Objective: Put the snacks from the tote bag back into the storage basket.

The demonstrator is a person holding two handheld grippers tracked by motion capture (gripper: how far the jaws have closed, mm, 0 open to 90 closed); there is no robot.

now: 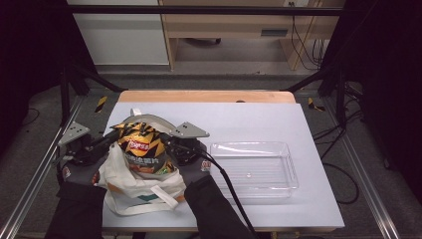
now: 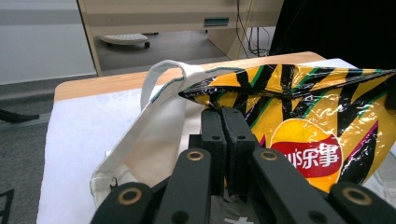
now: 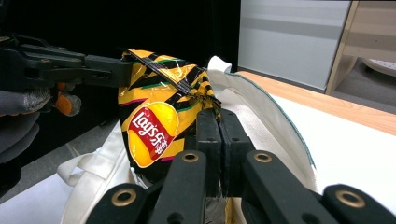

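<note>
Left tool [image 2: 223, 116]: clamped on chip bag [image 2: 299, 126] corner.
Right tool [image 3: 218, 119]: clamped on opposite corner.
Advice: lift both evenly, clearing tote [image 1: 134, 191] below.

A clear plastic tray [image 1: 288, 172] sits (upright) on the table [image 1: 259, 117].

Left gripper [image 1: 110, 139]: we hold it level at our left, jaws pressed together.
Right gripper [image 1: 169, 141]: level at our right, jaws pressed together, facing the left.
Forearms: both come in from below.
</note>
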